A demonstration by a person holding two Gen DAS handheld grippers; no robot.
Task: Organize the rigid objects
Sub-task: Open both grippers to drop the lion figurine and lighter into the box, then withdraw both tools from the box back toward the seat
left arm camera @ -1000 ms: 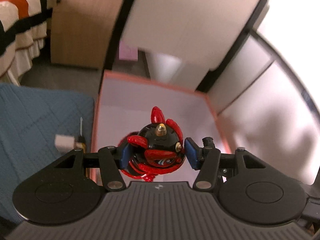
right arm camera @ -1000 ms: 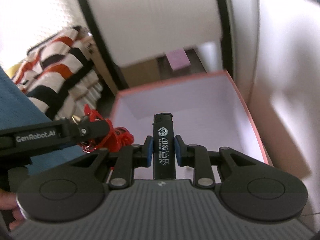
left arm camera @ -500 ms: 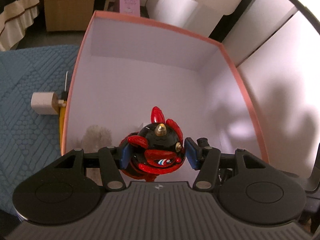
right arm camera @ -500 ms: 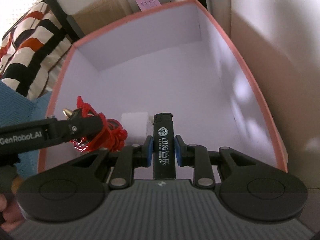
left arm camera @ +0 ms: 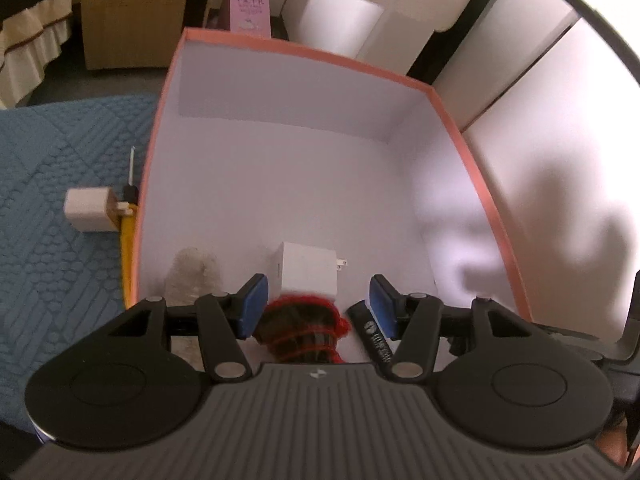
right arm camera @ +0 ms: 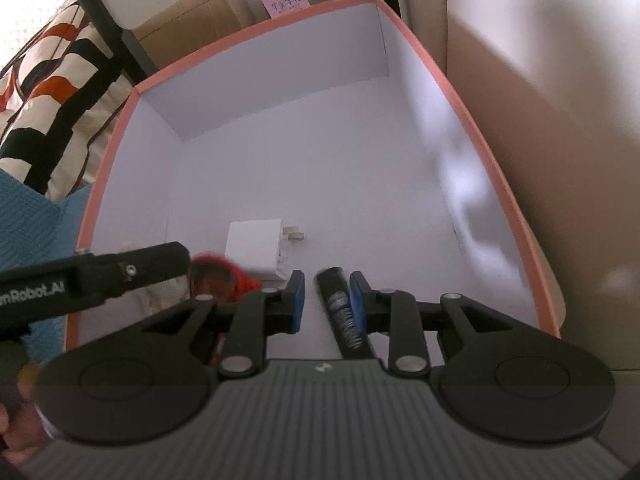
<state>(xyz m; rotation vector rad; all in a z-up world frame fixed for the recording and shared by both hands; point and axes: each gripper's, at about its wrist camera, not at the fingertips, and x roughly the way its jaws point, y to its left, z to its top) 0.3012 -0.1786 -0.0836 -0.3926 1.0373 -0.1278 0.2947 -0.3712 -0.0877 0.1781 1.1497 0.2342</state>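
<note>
Both grippers, left (left arm camera: 315, 306) and right (right arm camera: 326, 296), have jaws wide, holding nothing; toy (left arm camera: 304, 332), lighter (right arm camera: 340, 312) blur into the box (left arm camera: 280, 46). Charger (left arm camera: 86, 209) at frame left remains outside.

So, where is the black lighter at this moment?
In the right wrist view the black lighter lies between the open fingers of the right gripper, against the right one, over the floor of the pink-rimmed box, right of the white charger.

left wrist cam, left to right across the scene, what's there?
White charger on the blue mat → yellow-handled tool → white charger in the box → black lighter → box's right rim.
</note>
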